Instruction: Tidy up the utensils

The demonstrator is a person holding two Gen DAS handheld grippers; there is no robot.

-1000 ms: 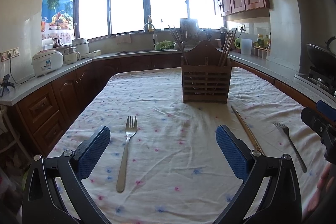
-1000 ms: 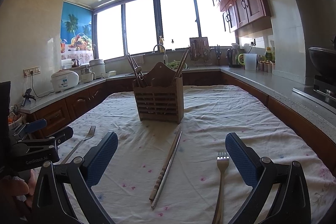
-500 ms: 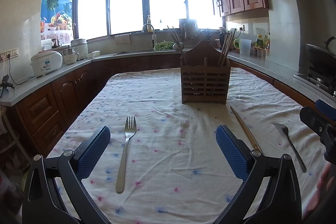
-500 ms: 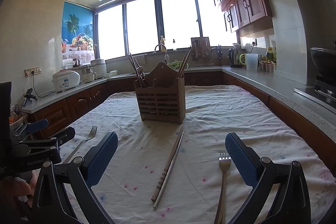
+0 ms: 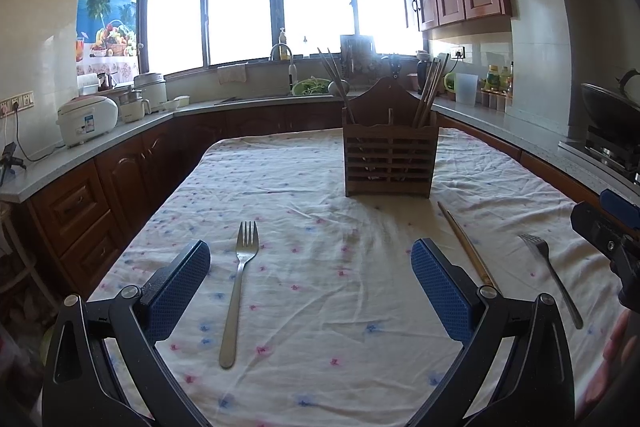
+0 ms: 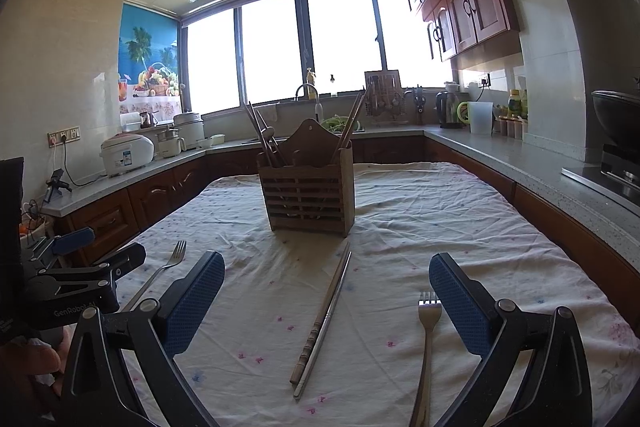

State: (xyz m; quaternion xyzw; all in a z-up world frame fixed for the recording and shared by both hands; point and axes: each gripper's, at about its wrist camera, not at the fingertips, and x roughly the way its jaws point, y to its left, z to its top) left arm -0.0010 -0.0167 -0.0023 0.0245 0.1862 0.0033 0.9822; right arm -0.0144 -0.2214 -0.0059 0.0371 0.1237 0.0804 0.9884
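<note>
A slatted wooden utensil holder [image 5: 387, 155] [image 6: 309, 195] stands mid-table with chopsticks sticking out of both ends. One steel fork [image 5: 237, 285] [image 6: 158, 273] lies on the cloth just inside my left gripper's left finger. A pair of chopsticks [image 5: 467, 247] [image 6: 324, 319] lies in front of the holder. A second fork [image 5: 551, 275] [image 6: 426, 343] lies by my right gripper's right finger. My left gripper [image 5: 310, 283] is open and holds nothing. My right gripper [image 6: 326, 303] is open too, above the chopsticks.
The table wears a white flowered cloth [image 5: 320, 195]. Dark wood counters run round it on three sides, with a rice cooker [image 5: 86, 119] at the left, a sink [image 5: 282, 75] under the window and a wok on a stove [image 5: 608, 115] at the right.
Both grippers have risen and drifted slightly, so the holder and utensils sit a little lower in each view. Nothing on the table has moved.
</note>
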